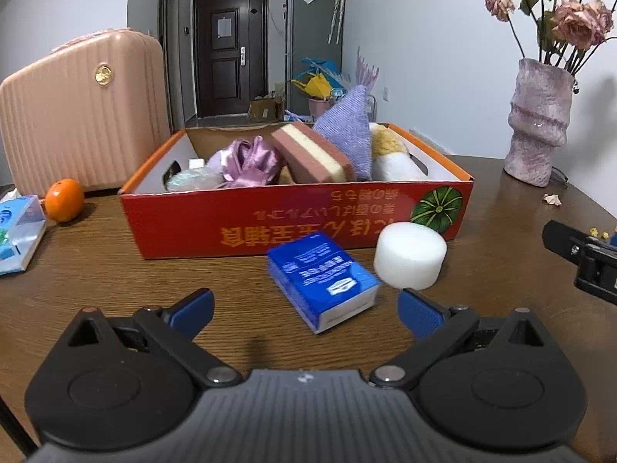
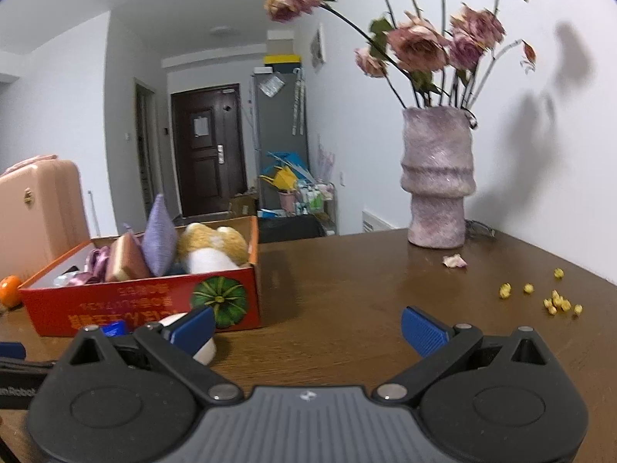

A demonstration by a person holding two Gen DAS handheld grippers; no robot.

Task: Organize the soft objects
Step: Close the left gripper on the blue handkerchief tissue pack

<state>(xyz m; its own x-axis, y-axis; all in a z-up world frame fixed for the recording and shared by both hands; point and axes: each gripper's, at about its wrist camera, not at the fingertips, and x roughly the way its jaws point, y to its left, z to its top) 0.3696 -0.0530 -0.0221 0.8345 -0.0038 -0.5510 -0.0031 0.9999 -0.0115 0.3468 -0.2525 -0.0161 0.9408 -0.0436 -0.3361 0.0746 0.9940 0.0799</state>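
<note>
In front of the red box (image 1: 297,220), the tissue pack (image 1: 323,280) lay between your left gripper's (image 1: 305,308) wide jaws; the white foam cylinder (image 1: 410,254) touching it risked being knocked aside.

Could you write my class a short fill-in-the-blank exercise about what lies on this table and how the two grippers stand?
1. The blue tissue pack lies on the table in front of the red ____.
2. Beside the pack stands a white foam ____.
3. The left gripper and the right gripper both have their jaws ____.
4. The orange sits in front of the pink ____.

Missing words: box; cylinder; open; suitcase
</note>
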